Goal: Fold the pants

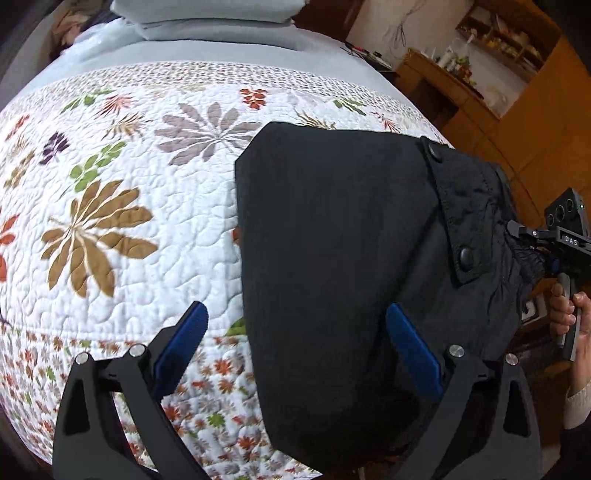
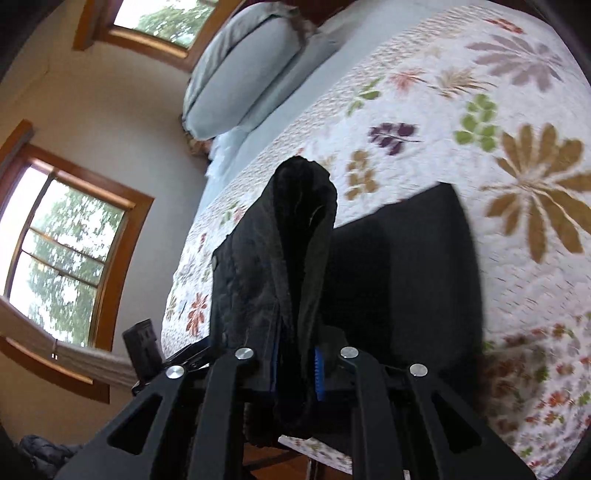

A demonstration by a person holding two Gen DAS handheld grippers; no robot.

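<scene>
Black pants (image 1: 332, 229) lie partly folded on a floral quilt (image 1: 110, 206) at the bed's right edge. A flap with two snap buttons (image 1: 466, 254) faces up. My left gripper (image 1: 295, 332) is open, blue pads apart, just above the pants' near left edge; one pad is over the quilt, the other over the fabric. My right gripper (image 1: 517, 236) shows at the right of the left wrist view, shut on the gathered waistband. In the right wrist view my right gripper (image 2: 295, 369) clamps a bunched fold of the pants (image 2: 295, 229), lifted off the quilt (image 2: 480, 110).
Grey pillows (image 1: 207, 18) lie at the head of the bed (image 2: 236, 74). A wooden cabinet and shelves (image 1: 491, 66) stand to the right of the bed. Windows (image 2: 62, 236) are on the wall beside the bed. The quilt's left part is bare.
</scene>
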